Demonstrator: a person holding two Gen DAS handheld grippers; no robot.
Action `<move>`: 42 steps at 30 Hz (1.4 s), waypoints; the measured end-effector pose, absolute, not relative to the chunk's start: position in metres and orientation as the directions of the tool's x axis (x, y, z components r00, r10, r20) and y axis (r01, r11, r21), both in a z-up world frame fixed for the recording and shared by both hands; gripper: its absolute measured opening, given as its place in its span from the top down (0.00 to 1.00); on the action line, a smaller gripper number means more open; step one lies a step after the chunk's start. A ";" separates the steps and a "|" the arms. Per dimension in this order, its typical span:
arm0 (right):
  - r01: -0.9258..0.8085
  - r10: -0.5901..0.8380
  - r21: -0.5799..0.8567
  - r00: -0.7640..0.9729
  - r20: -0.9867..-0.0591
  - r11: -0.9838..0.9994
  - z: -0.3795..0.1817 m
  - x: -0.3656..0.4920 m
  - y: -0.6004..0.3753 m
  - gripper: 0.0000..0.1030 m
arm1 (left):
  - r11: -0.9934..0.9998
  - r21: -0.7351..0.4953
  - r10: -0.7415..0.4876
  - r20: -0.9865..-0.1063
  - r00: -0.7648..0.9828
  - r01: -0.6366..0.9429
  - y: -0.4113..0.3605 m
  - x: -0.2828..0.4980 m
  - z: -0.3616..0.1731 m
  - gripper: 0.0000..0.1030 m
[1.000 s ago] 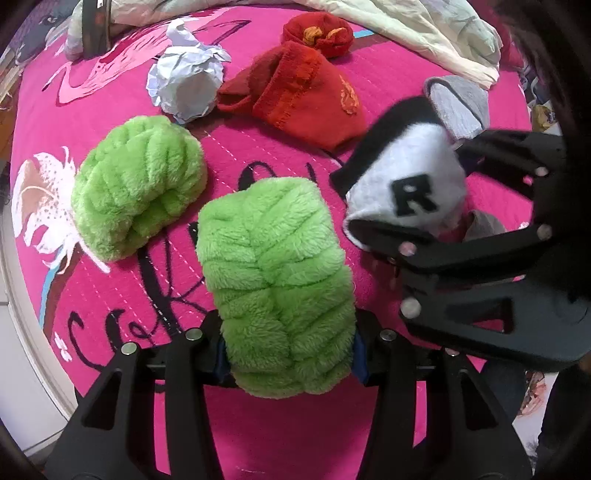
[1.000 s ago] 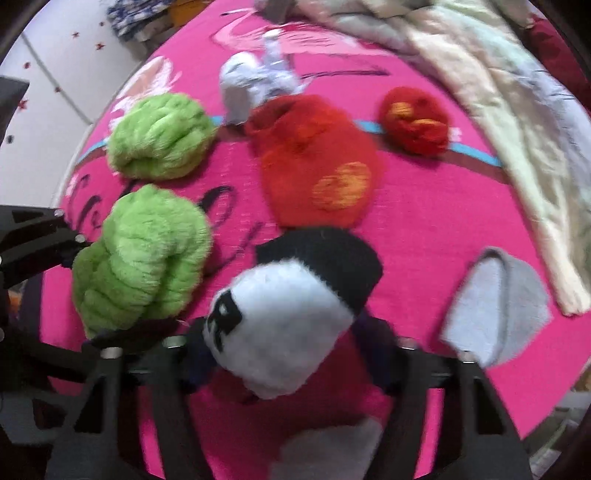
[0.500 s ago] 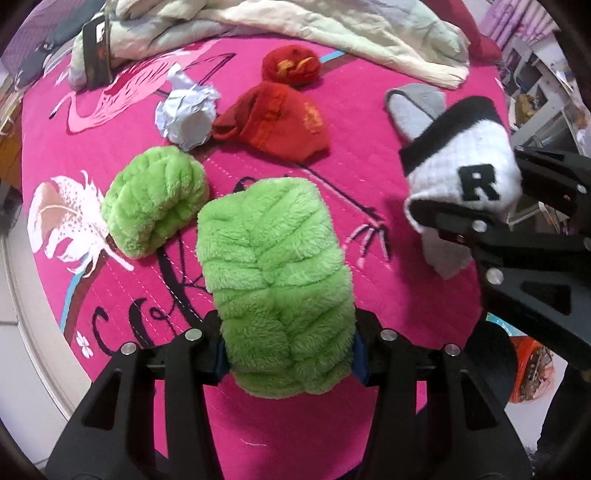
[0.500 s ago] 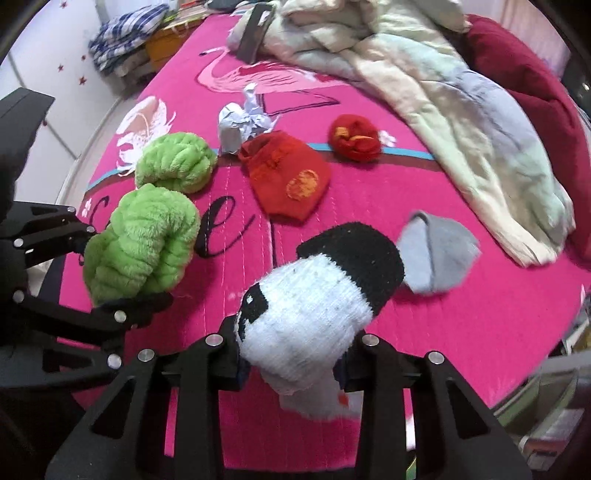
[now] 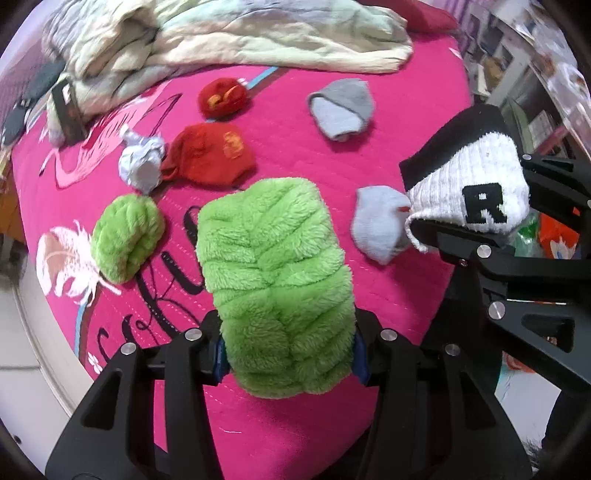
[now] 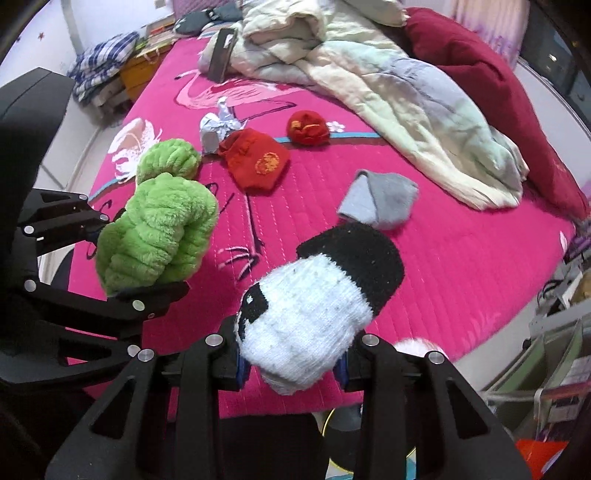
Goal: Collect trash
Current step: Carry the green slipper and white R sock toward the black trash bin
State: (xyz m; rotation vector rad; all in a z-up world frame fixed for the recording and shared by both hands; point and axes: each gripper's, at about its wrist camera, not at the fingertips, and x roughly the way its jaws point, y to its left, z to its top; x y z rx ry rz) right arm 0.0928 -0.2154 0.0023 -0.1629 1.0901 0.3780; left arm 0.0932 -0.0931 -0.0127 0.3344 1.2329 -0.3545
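Note:
My left gripper (image 5: 288, 350) is shut on a fluffy green sock bundle (image 5: 273, 284), held above the pink bedspread (image 5: 280, 435); it also shows in the right wrist view (image 6: 159, 236). My right gripper (image 6: 291, 358) is shut on a white and black sock bundle (image 6: 314, 306) marked "R" (image 5: 465, 184), also lifted off the bed. A crumpled white paper ball (image 5: 142, 168) lies on the bed behind, next to a red sock (image 5: 210, 158); the ball shows in the right view too (image 6: 218, 127).
On the bed lie a second green bundle (image 5: 125, 232), a red ball of socks (image 5: 221, 98), a grey sock (image 5: 341, 109), a pale blue sock (image 5: 380, 225) and a heaped blanket (image 5: 221, 33). A dark phone-like object (image 5: 68, 110) stands at left. Shelves and clutter stand beyond the bed's right edge.
Both grippers have risen and pulled back from the bed with their sock bundles still held. More of the bed and the room shows now.

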 end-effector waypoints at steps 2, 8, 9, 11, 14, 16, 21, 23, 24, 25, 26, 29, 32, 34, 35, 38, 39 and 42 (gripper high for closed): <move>-0.357 0.213 0.056 0.417 -0.884 0.932 0.004 0.087 -0.224 0.70 | 0.886 0.068 -0.084 -0.950 0.301 0.459 -0.100 0.090 -0.009 0.53; -0.276 0.181 0.060 0.438 -0.881 0.959 0.005 0.071 -0.254 0.70 | 0.845 0.087 -0.098 -0.945 0.313 0.527 -0.128 0.082 -0.006 0.53; -0.266 0.174 0.058 0.439 -0.881 0.962 0.005 0.068 -0.258 0.70 | 0.838 0.092 -0.098 -0.944 0.315 0.538 -0.134 0.081 -0.006 0.53; -0.239 0.164 0.061 0.440 -0.883 0.969 0.004 0.062 -0.267 0.70 | 0.823 0.093 -0.106 -0.945 0.311 0.561 -0.144 0.079 -0.007 0.53; -0.199 0.146 0.063 0.438 -0.887 0.978 0.000 0.053 -0.281 0.70 | 0.804 0.088 -0.114 -0.948 0.296 0.589 -0.160 0.077 -0.010 0.53; -0.176 0.137 0.065 0.436 -0.889 0.982 -0.002 0.048 -0.290 0.70 | 0.786 0.085 -0.120 -0.951 0.286 0.612 -0.172 0.074 -0.013 0.53; -0.098 0.111 0.075 0.437 -0.893 0.992 -0.009 0.034 -0.315 0.70 | 0.742 0.081 -0.132 -0.956 0.264 0.665 -0.202 0.064 -0.019 0.53; -0.065 0.096 0.075 0.437 -0.894 0.995 -0.012 0.026 -0.325 0.70 | 0.729 0.077 -0.138 -0.957 0.256 0.680 -0.211 0.063 -0.022 0.53; -0.053 0.090 0.074 0.437 -0.895 0.996 -0.014 0.023 -0.328 0.70 | 0.724 0.077 -0.139 -0.957 0.254 0.685 -0.214 0.063 -0.022 0.53; -0.035 0.083 0.075 0.434 -0.897 0.997 -0.016 0.019 -0.334 0.70 | 0.717 0.076 -0.142 -0.958 0.251 0.693 -0.220 0.062 -0.023 0.53; -0.020 0.078 0.077 0.433 -0.898 0.997 -0.017 0.015 -0.338 0.70 | 0.708 0.075 -0.143 -0.959 0.246 0.702 -0.225 0.061 -0.025 0.53; 0.028 0.060 0.079 0.430 -0.901 0.996 -0.021 0.006 -0.353 0.70 | 0.685 0.068 -0.150 -0.961 0.232 0.725 -0.241 0.057 -0.030 0.53; 0.067 0.042 0.079 0.431 -0.902 0.995 -0.022 -0.003 -0.366 0.70 | 0.661 0.072 -0.147 -0.964 0.222 0.747 -0.256 0.053 -0.036 0.53; 0.103 0.028 0.080 0.429 -0.903 0.991 -0.024 -0.010 -0.377 0.70 | 0.642 0.084 -0.137 -0.965 0.223 0.762 -0.268 0.050 -0.043 0.53; 0.122 0.021 0.081 0.428 -0.904 0.989 -0.025 -0.013 -0.383 0.70 | 0.634 0.095 -0.131 -0.965 0.228 0.767 -0.273 0.048 -0.045 0.53; 0.173 0.006 0.087 0.424 -0.905 0.981 -0.029 -0.023 -0.399 0.70 | 0.605 0.100 -0.128 -0.967 0.221 0.790 -0.288 0.043 -0.051 0.53; 0.185 0.001 0.087 0.423 -0.906 0.979 -0.030 -0.026 -0.402 0.70 | 0.595 0.101 -0.126 -0.968 0.217 0.798 -0.293 0.041 -0.053 0.53; 0.220 -0.015 0.085 0.416 -0.909 0.972 -0.033 -0.035 -0.414 0.70 | 0.566 0.099 -0.125 -0.971 0.204 0.818 -0.307 0.036 -0.061 0.53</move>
